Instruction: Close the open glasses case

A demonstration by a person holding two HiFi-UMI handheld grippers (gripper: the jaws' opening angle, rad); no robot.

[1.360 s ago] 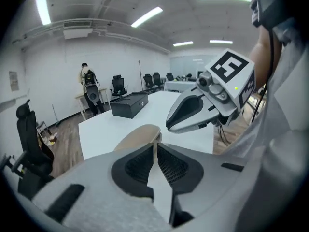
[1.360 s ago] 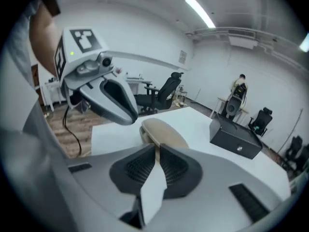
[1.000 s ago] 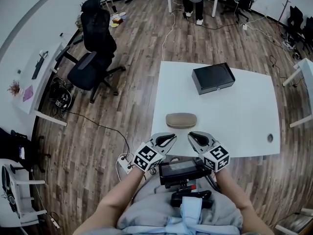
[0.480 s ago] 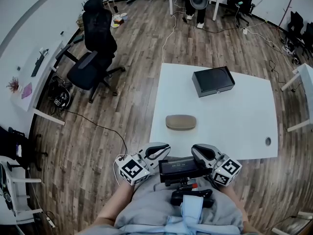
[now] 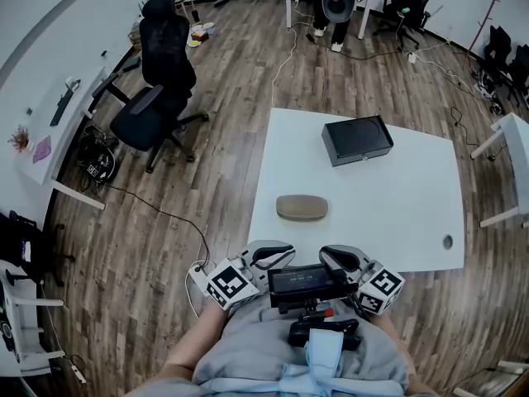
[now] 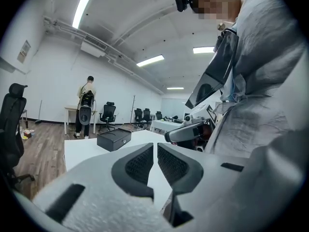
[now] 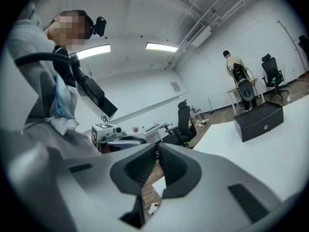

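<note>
Tan oval glasses case (image 5: 302, 208) lies apparently shut on the white bench (image 5: 397, 213), well ahead of the left tool (image 6: 155, 148) and right tool (image 7: 158, 152), both pinched nearly together and empty, so an unlatched lid could go unnoticed and spring open.

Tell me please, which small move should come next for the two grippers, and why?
Probably none beyond a check: the glasses case looks shut already, lying flat on the white table. The left gripper and right gripper are empty, jaws together, near the person's body. I would bring one forward and press the lid lightly.
</note>
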